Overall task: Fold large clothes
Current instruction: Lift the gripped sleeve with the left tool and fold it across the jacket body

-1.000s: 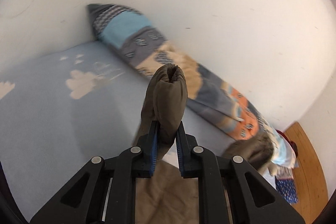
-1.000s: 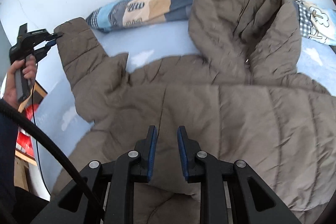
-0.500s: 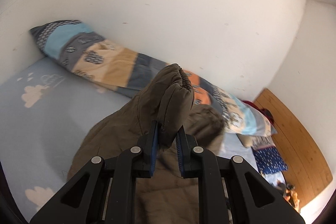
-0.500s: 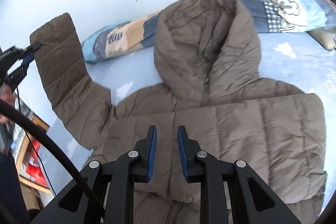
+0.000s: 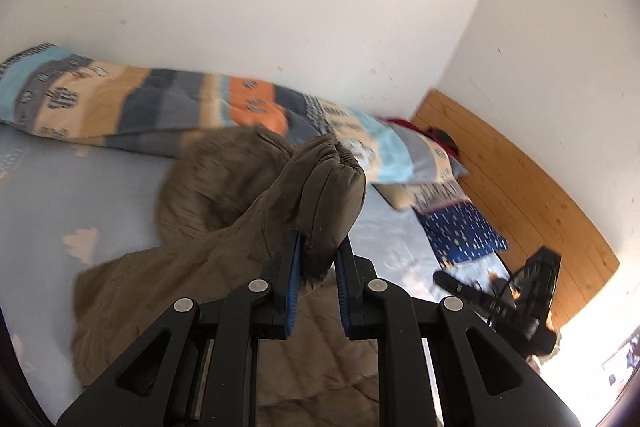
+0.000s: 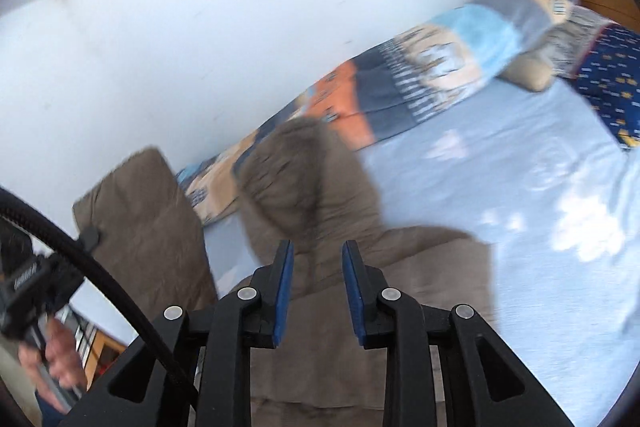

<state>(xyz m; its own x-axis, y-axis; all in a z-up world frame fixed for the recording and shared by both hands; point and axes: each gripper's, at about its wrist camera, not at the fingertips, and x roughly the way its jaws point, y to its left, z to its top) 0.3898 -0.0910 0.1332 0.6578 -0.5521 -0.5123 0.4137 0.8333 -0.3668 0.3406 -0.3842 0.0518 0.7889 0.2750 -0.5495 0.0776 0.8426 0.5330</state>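
A brown puffer jacket (image 5: 192, 267) lies on the light blue bed sheet (image 5: 60, 187), its hood (image 6: 304, 179) towards the wall. My left gripper (image 5: 316, 239) is shut on the elastic cuff of one sleeve (image 5: 328, 179) and holds that sleeve lifted above the jacket body. In the right wrist view the raised sleeve (image 6: 148, 227) stands at the left, above a hand (image 6: 56, 363) on the left gripper's handle. My right gripper (image 6: 316, 247) hovers over the jacket below the hood. Its jaws are opening, and the pads press on nothing.
A long patchwork pillow (image 5: 160, 107) runs along the white wall. A dark blue starred pillow (image 5: 460, 227) and a wooden headboard (image 5: 520, 187) are at the right. A black cable (image 6: 100, 267) crosses the left of the right wrist view.
The left gripper has carried the sleeve cuff to the right, from over bare sheet to over the jacket and hood. The right gripper has lifted and swung towards the headboard, its jaws slightly wider.
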